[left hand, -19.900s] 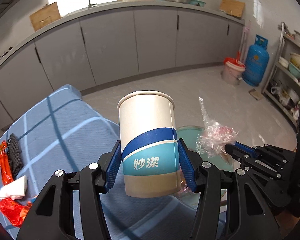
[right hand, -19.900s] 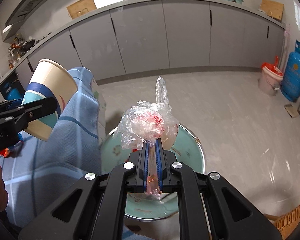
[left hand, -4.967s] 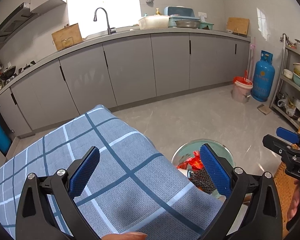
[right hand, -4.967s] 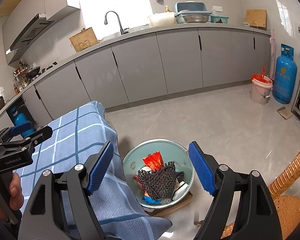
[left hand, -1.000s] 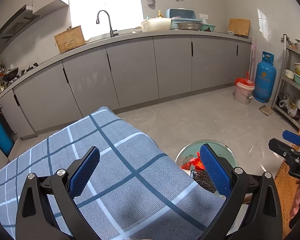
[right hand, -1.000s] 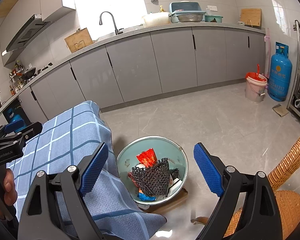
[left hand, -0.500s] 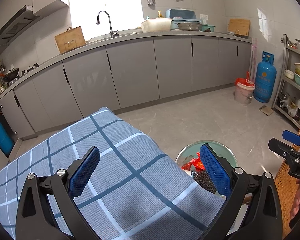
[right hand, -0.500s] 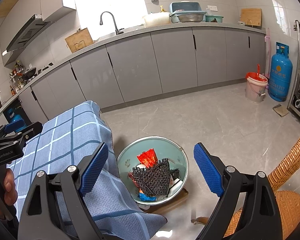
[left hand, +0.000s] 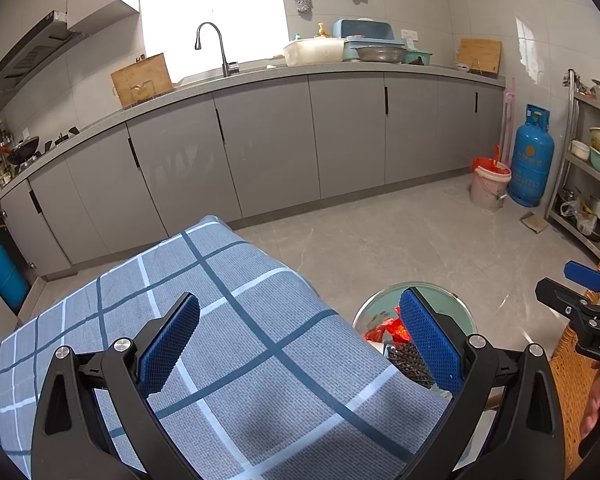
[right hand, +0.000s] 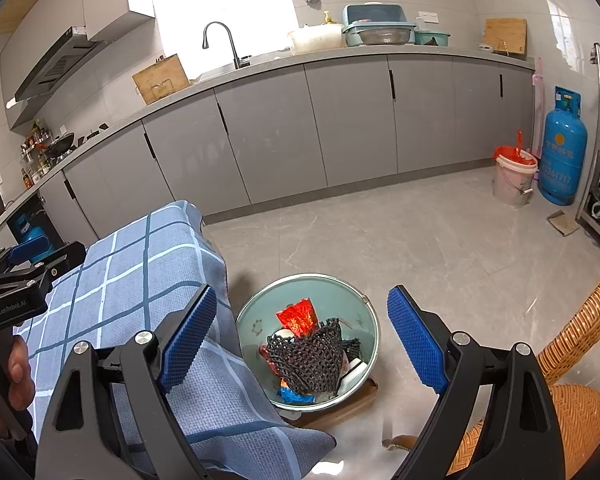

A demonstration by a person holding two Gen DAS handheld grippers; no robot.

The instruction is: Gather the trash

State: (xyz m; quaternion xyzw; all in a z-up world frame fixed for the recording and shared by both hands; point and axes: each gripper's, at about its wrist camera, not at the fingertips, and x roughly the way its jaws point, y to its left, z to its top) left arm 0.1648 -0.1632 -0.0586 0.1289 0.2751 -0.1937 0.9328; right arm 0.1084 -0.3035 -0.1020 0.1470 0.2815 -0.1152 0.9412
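Observation:
A pale green trash bin (right hand: 256, 326) stands on the floor beside the table. It holds a black foam net (right hand: 306, 356), a red wrapper (right hand: 298, 316), white scraps and a blue wrapper. The bin also shows in the left wrist view (left hand: 458, 306), partly behind the right pad. My left gripper (left hand: 298, 340) is open and empty above the blue checked tablecloth (left hand: 228, 344). My right gripper (right hand: 306, 340) is open and empty above the bin. The left gripper shows at the left edge of the right wrist view (right hand: 28, 268).
Grey kitchen cabinets (left hand: 340, 136) run along the back wall. A blue gas cylinder (right hand: 562, 152) and a white bucket with a red bag (right hand: 514, 176) stand at the far right. A wicker chair (right hand: 580, 368) is close on the right. A metal shelf rack (left hand: 592, 176) lines the right wall.
Nothing has visibly changed in the last second. Since about 20 s ago the paper cup and the plastic bag have left the grippers, and the trash on the table is now in the bin.

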